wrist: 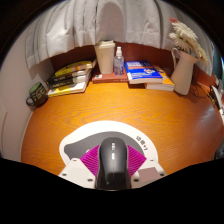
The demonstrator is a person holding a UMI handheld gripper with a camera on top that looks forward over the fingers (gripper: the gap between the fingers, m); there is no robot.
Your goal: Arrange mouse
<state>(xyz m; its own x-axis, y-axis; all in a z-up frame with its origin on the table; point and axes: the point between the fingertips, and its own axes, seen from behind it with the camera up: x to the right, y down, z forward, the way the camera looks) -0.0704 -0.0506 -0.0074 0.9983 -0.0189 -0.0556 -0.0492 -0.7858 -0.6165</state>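
A black and grey computer mouse (112, 165) lies lengthwise between my gripper's fingers, its nose pointing away from me over the round wooden table (110, 108). My gripper (112, 152) is shut on the mouse. The magenta pads (90, 158) press against both of its sides. The mouse's rear end is hidden below the view. I cannot tell whether it rests on the table or is held just above it.
A white rounded shape with dark print (141, 141) frames the fingers. Along the table's far edge stand stacked books (72, 78), a beige box (105, 57), a small bottle (119, 62), a blue book (148, 72) and a white vase with flowers (183, 65).
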